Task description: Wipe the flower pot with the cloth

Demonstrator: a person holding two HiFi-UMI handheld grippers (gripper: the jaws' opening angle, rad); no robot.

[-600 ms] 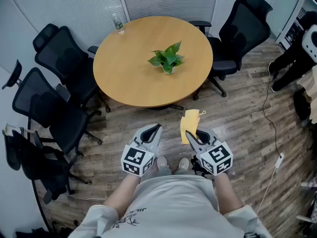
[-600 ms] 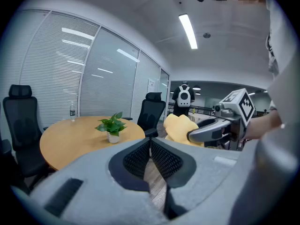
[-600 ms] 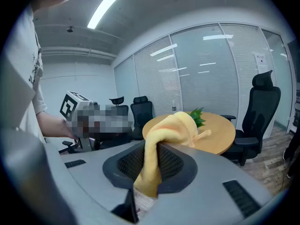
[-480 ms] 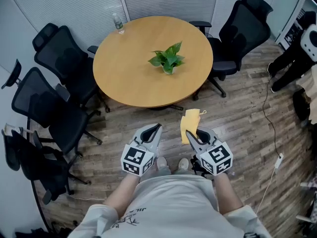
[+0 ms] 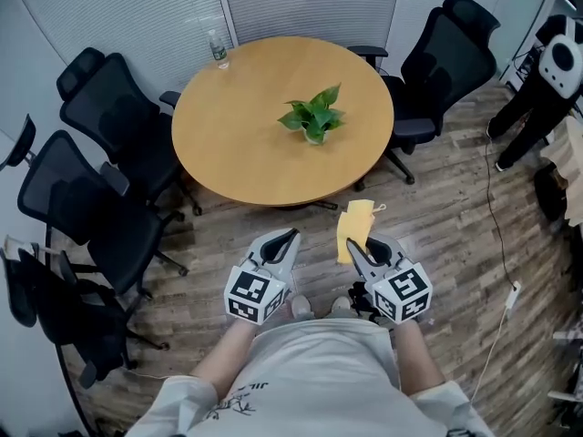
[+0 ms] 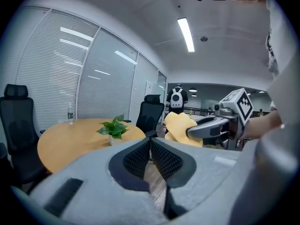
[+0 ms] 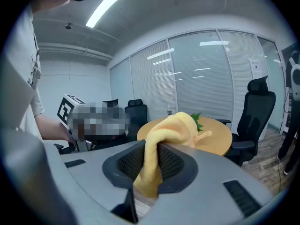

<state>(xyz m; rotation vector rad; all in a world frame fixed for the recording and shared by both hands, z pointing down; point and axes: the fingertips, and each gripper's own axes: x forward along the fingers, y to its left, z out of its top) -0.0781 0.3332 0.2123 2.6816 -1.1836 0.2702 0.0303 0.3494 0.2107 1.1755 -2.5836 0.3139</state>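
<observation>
1. We stand off the near side of the round table (image 5: 239,148), with both grippers held well short of its edge.
2. The right gripper (image 7: 151,149) has its jaws clamped on the yellow cloth (image 7: 171,125). A fold is pinched between the pads, and the rest bunches out past the tips toward the table.
3. The left gripper (image 6: 150,143) has its jaws pressed together with nothing between them. It hangs just beside the right one, equally far from the table.
4. The flower pot (image 5: 313,136) stands upright near the table's middle, a small pale pot under a spread of green leaves (image 5: 311,115).
5. We judge that nothing is wiped yet, and the step in hand is carrying the cloth to the pot.
6. To do this well, we approach at the table's near edge, since the office chairs (image 5: 437,53) crowd its left and right sides.
7. We keep the clamp firm, so that the loose end of the cloth, not the hard tips, meets the pot's wall.
8. We come in low over the table, under the leaves, so the cloth does not snag them.
9. The pot looks light and may slide or tip under a push, so we wipe gently and can steady it with the left gripper from its opposite side.
10. The water bottle (image 5: 218,47) at the table's far-left edge is well apart from the pot and needs no care.
</observation>
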